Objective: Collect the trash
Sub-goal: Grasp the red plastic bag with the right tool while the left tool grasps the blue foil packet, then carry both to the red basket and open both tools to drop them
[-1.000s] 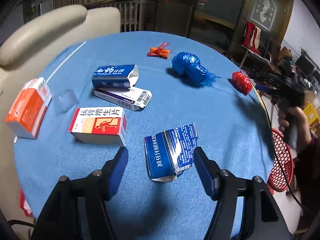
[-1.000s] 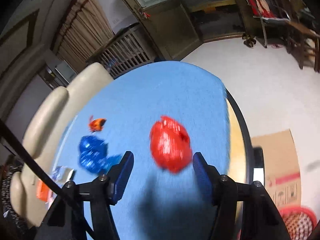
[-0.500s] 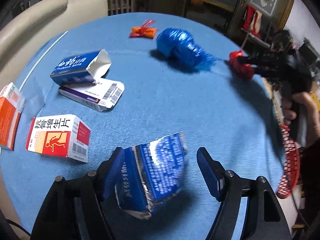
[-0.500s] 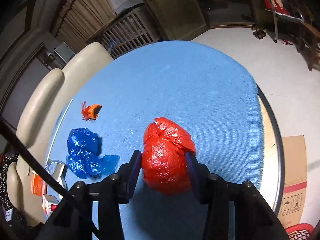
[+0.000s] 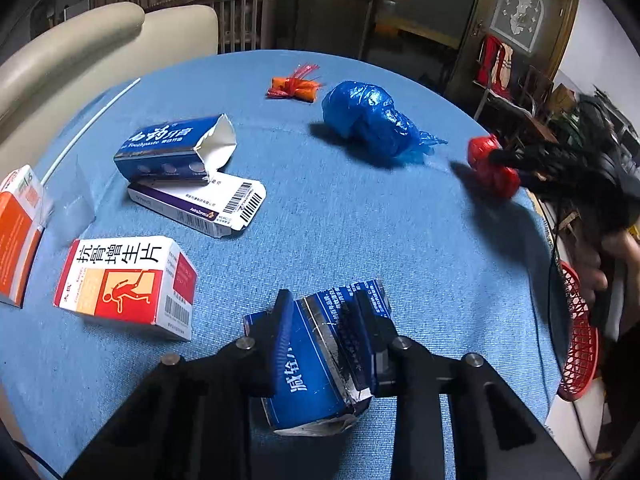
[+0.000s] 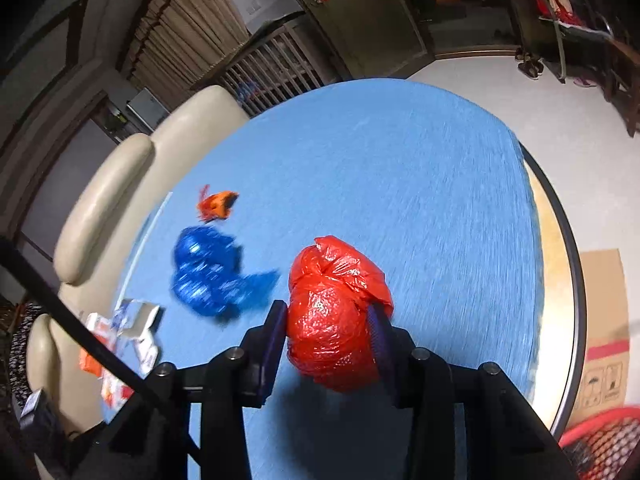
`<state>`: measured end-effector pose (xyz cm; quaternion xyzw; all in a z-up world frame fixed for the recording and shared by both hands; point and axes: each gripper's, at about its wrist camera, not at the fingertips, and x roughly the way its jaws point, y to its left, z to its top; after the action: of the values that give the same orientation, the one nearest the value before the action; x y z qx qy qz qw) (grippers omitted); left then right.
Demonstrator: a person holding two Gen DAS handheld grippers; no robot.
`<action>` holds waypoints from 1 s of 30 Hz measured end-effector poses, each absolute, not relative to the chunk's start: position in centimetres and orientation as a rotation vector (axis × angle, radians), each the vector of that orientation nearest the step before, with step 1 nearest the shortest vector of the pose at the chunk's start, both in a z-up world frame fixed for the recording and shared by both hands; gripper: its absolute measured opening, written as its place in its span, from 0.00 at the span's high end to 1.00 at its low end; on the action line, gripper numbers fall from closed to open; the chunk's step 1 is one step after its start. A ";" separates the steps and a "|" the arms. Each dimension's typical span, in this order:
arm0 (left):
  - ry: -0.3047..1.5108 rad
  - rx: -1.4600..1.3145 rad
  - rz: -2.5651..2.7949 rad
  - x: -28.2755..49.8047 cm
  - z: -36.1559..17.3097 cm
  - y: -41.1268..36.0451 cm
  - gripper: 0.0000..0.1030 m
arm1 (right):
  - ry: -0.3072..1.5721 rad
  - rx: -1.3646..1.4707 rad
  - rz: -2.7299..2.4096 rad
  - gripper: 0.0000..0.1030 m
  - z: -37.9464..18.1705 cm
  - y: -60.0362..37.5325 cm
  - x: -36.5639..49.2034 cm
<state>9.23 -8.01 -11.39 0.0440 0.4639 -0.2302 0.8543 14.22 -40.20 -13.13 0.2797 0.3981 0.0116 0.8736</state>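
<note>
Both tools closed — crumpled carton, crinkly red bag.

Matt woven tablecloth, glossy crinkled plastic bag, creased cardboard carton

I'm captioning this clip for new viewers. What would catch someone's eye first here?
The crumpled red plastic bag, clamped in the right gripper near the round blue table's edge. Next, the crushed blue carton squeezed by the left gripper, whose jaws have just been closing, then the bunched blue plastic bag mid-table.

Red bag between hand-held gripper pads.
</note>
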 end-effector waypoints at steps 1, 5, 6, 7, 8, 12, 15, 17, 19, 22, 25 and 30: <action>0.981 0.075 -0.486 9.2 -11.2 -7.8 0.70 | 0.829 0.593 0.036 0.58 -13.0 -39.9 13.5; 1.000 0.032 -0.551 8.7 -10.5 -6.9 0.46 | 0.826 0.627 0.082 0.58 -12.8 -38.9 10.9; 0.980 0.067 -0.565 8.2 -10.0 -6.7 0.28 | 0.827 0.637 0.098 0.58 -12.7 -38.6 10.1; 0.957 0.102 -0.583 7.8 -9.6 -6.7 0.25 | 0.828 0.642 0.111 0.58 -12.7 -38.4 9.6; 0.944 0.140 -0.609 7.6 -9.4 -6.7 0.25 | 0.829 0.648 0.126 0.58 -12.7 -38.0 8.9; 0.937 0.406 -0.743 7.1 -9.0 -8.2 0.24 | 0.844 0.670 0.173 0.58 -12.9 -36.8 6.2; 0.926 0.583 -0.819 7.3 -9.7 -9.5 0.24 | 0.848 0.705 0.192 0.58 -13.1 -36.3 4.5; 0.944 0.667 -0.884 7.6 -10.5 -10.2 0.24 | 0.841 0.737 0.196 0.58 -13.2 -36.2 3.3; 0.957 0.734 -0.943 7.8 -11.1 -10.8 0.24 | 0.836 0.780 0.206 0.58 -13.4 -36.2 2.4; 0.968 0.760 -1.021 8.1 -11.6 -11.3 0.24 | 0.833 0.826 0.201 0.58 -13.6 -36.4 0.6; 0.968 0.791 -1.068 8.0 -12.0 -11.3 0.24 | 0.832 0.842 0.185 0.58 -13.6 -36.9 -0.9; 0.934 0.794 -1.090 7.3 -12.3 -10.4 0.24 | 0.817 0.865 0.141 0.58 -13.6 -38.2 -2.9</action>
<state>7.33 -10.37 -12.27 0.3541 0.4164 -0.4860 0.6819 -2.92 -38.16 -13.57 0.4072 0.3845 0.0663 0.8258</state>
